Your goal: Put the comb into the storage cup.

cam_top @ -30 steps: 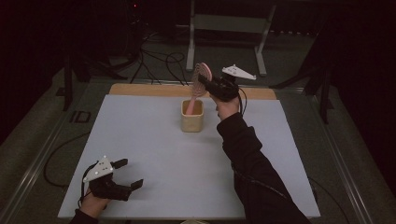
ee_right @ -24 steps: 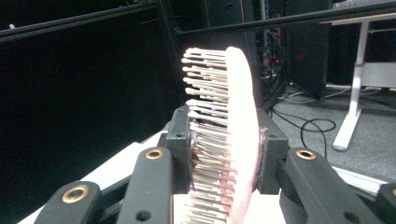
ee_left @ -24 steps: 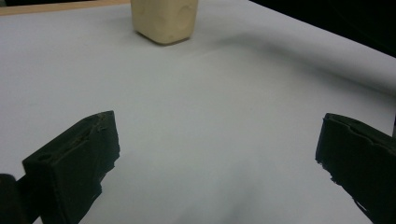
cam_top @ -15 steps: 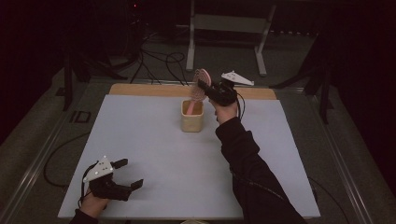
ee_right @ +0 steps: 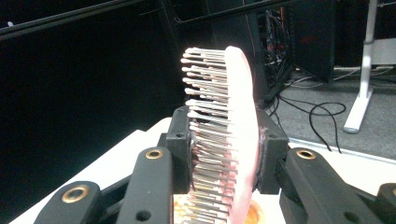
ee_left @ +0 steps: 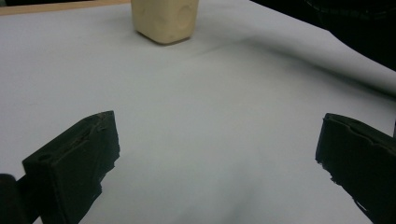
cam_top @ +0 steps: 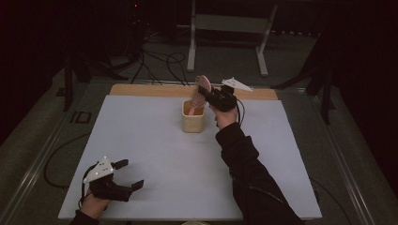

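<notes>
Left gripper (cam_top: 126,177): held low over the white table (cam_top: 155,140) at about 7 o'clock of the sheet in the high view; its jaws are spread wide with nothing between them. In the left gripper view only bare table surface is seen between the two black jaws.

Cup from the left gripper (ee_left: 164,18): seen in the left gripper view at 12 o'clock, well apart from the jaws.

Hairbrush (cam_top: 201,91): a pink brush with pale bristles, gripped by its head and tilted; its handle end is lowered into the cup while the head stands above the rim. In the right gripper view (ee_right: 236,140) the bristles are turned to 9 o'clock and the pink back to 3 o'clock.

Cup (cam_top: 193,121): a cream, squarish container standing upright on the table at about 12 o'clock of the sheet, just below the wooden strip (cam_top: 141,90). The lower end of the brush is held inside it; whether that end touches the bottom cannot be told.

Right gripper (cam_top: 210,93): raised just above the cup, toward 1 o'clock of it; its jaws are closed narrowly on the brush head, one on the bristle side, the other on the back.
</notes>
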`<state>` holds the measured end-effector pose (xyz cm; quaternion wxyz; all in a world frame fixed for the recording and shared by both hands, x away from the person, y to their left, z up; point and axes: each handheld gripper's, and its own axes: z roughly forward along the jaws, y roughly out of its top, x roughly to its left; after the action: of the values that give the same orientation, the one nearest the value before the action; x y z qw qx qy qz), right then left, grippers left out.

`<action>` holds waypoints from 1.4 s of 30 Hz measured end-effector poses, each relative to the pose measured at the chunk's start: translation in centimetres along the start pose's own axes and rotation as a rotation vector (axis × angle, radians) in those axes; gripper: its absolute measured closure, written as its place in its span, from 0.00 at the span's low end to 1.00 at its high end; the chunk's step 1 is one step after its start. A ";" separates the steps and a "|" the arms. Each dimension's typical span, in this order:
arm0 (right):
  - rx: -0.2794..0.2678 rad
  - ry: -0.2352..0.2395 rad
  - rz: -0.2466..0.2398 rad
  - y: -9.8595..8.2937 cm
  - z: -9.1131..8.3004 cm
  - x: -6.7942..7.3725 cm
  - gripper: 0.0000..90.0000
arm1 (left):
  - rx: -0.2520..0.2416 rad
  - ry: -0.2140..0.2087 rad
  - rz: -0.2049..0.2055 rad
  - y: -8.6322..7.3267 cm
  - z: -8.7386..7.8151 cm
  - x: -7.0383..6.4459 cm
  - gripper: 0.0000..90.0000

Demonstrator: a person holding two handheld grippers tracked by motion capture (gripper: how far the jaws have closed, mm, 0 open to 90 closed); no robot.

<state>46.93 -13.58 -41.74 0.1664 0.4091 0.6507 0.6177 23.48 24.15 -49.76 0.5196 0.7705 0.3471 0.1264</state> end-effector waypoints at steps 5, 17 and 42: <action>0.007 -0.003 0.007 -0.6 0.0 -0.2 0.73 | -0.001 -0.003 0.001 0.0 0.0 0.0 0.00; 0.024 -0.004 0.024 -0.7 -0.3 -1.3 0.71 | 0.005 -0.003 0.002 0.0 0.1 -0.1 0.00; 0.113 -0.018 -0.018 0.1 -1.7 -1.8 0.14 | 0.008 -0.003 0.006 0.1 0.1 -0.1 0.00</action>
<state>46.86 -16.03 -41.90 0.1541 0.4175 0.6867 0.5747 23.51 23.98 -49.75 0.5166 0.7737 0.3445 0.1256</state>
